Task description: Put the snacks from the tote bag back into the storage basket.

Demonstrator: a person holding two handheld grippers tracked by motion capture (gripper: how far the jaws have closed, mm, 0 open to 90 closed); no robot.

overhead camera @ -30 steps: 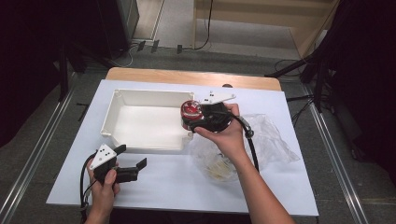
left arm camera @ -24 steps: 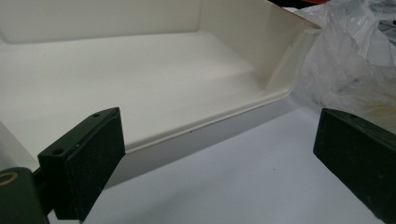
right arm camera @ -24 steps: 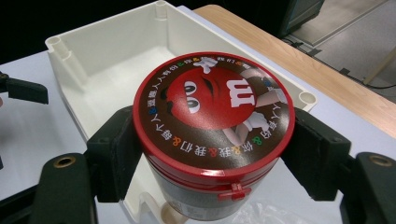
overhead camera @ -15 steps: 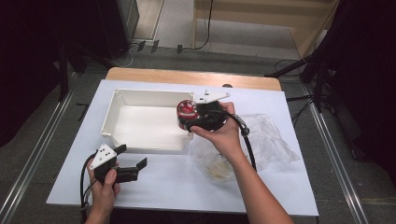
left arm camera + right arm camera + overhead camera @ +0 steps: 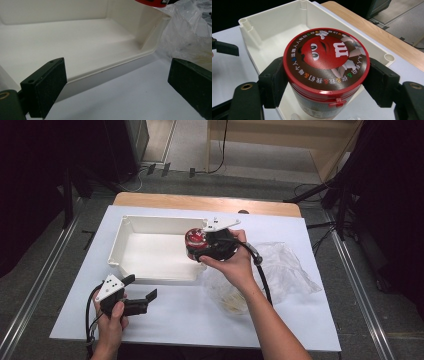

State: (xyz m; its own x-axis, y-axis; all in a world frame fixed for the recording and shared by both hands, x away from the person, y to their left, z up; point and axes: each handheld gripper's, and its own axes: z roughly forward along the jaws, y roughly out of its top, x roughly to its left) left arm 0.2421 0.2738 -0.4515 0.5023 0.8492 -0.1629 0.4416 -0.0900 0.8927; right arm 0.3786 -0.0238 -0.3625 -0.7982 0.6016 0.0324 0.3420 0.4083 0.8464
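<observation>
one red-lidded m&m's tub (image 5: 325,72) in right tool (image 5: 324,80).

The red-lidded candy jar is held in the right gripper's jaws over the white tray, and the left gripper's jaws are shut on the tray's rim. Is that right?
Not quite. The left gripper has its jaws open and empty, short of the white tray, as the left gripper view shows. The right gripper does hold the red-lidded candy jar over the tray.

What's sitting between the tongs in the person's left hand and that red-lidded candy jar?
The white tray; in the high view its near wall and floor lie between the left tongs and the candy jar.
</observation>
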